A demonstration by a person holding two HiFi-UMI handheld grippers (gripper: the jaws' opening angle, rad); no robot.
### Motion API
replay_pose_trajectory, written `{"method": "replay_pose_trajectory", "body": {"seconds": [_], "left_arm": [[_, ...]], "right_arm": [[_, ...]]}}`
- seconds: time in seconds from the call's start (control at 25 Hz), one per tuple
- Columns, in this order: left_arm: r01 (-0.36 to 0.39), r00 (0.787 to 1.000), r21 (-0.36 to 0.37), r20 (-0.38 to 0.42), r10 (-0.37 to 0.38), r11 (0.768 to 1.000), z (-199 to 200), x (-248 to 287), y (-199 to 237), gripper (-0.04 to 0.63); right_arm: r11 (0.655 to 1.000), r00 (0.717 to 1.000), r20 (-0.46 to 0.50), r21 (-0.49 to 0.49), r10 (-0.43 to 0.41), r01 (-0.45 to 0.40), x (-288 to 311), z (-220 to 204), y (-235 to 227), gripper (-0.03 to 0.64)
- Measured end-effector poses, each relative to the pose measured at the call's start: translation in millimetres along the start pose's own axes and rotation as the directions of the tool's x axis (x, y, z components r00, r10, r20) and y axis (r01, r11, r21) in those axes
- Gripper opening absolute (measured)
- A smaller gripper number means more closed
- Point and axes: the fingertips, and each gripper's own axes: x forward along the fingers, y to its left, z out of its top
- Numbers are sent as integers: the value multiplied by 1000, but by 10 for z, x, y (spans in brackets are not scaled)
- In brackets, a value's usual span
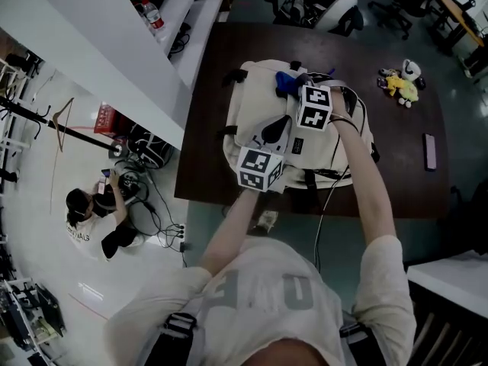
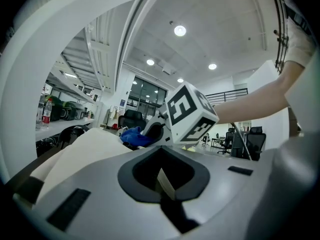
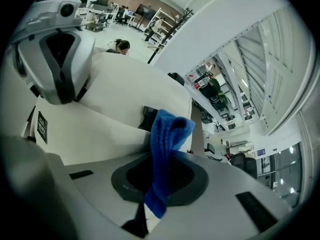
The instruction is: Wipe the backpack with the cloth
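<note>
One dark table (image 1: 412, 181) takes up the middle of the room, its near edge partly covered by the person's forearms. On it lies a single cream backpack (image 1: 252, 105), toward the table's left end. A good part of its middle is hidden under the two grippers and their marker cubes, and its black straps only show at the near side.

The left gripper (image 2: 162, 184) rests low on the bag with its jaws pressed together. A pale sliver shows at the seam, and I can't tell whether that is fabric or part of the jaw.

The right gripper (image 3: 155, 194) sits further up, near the bag's top, and pinches the one blue cloth (image 3: 167, 139). The cloth stands up in a folded bunch against the cream fabric, its lower end sunk into the jaw slot. From above, the cube covers most of it.

Well off to the right lie one phone (image 1: 431, 151) and a small heap of soft toys (image 1: 400, 82), too small to count. One person (image 1: 91, 216) sits on the floor to the left.
</note>
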Motion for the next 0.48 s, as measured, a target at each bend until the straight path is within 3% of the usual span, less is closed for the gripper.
{"method": "replay_pose_trajectory", "body": {"seconds": [0.12,0.28,0.48], "left_arm": [[6,1000,3,3,-6,1000,7,-4,-2,3],[15,1000,0,7,-15,1000,1,-4,-9,3],[25,1000,10,-4,-25,1000,36,-63,-67,3]], "right_arm": [[999,999,2,11,-42,42,-74,18,83,37],[992,997,45,115,-56,51,-234,67,300,37],[982,995,36,170,-90,83,-439,150,541,38]]}}
